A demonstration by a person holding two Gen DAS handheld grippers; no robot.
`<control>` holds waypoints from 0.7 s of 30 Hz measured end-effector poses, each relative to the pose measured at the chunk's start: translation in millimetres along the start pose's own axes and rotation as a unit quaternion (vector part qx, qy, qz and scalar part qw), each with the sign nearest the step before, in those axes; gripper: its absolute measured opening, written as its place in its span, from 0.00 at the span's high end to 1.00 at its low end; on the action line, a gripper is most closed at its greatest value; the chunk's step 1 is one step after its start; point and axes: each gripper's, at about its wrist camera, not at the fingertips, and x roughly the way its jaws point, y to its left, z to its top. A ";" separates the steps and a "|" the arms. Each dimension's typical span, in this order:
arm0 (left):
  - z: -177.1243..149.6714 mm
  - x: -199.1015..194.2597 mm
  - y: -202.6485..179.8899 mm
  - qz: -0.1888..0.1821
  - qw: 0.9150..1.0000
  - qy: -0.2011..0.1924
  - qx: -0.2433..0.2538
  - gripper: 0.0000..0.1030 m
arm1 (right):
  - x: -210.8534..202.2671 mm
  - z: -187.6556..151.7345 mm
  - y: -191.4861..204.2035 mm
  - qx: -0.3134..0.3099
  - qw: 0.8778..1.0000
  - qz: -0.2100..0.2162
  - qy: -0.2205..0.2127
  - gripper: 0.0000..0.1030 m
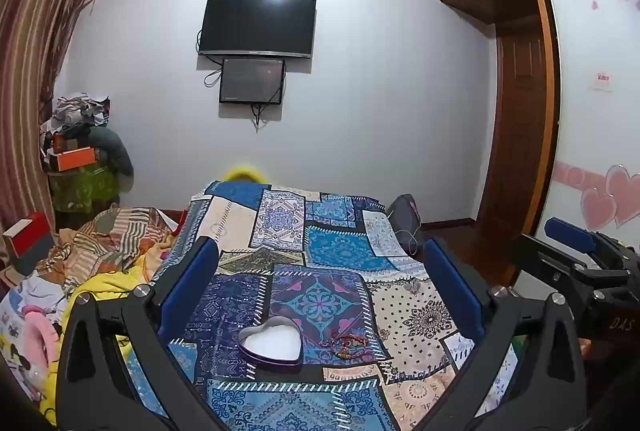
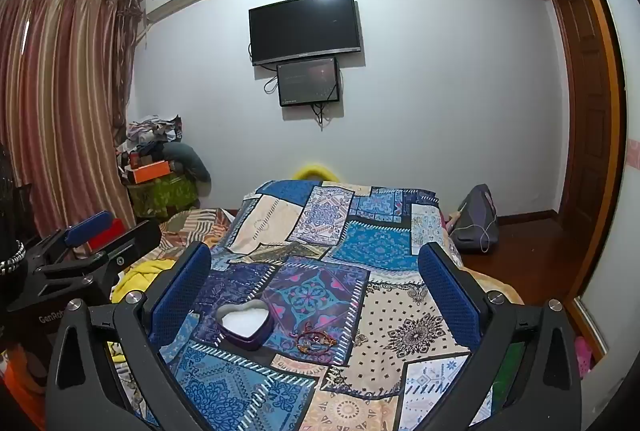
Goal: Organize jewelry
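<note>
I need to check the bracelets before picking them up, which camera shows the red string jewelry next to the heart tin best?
The right wrist view: the red string jewelry lies clear of the heart-shaped tin, its loops and beads distinguishable. In the left wrist view the jewelry is dimmer and blends into the patterned bedspread beside the tin.

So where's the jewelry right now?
The jewelry lies in a small tangle on the patchwork bedspread, just right of the heart-shaped tin, in both views.
</note>
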 end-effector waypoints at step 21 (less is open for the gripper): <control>-0.2 2.1 4.7 -0.001 1.000 0.006 -0.002 0.00 | 1.4 0.9 1.4 -0.004 1.000 -0.001 0.004 0.00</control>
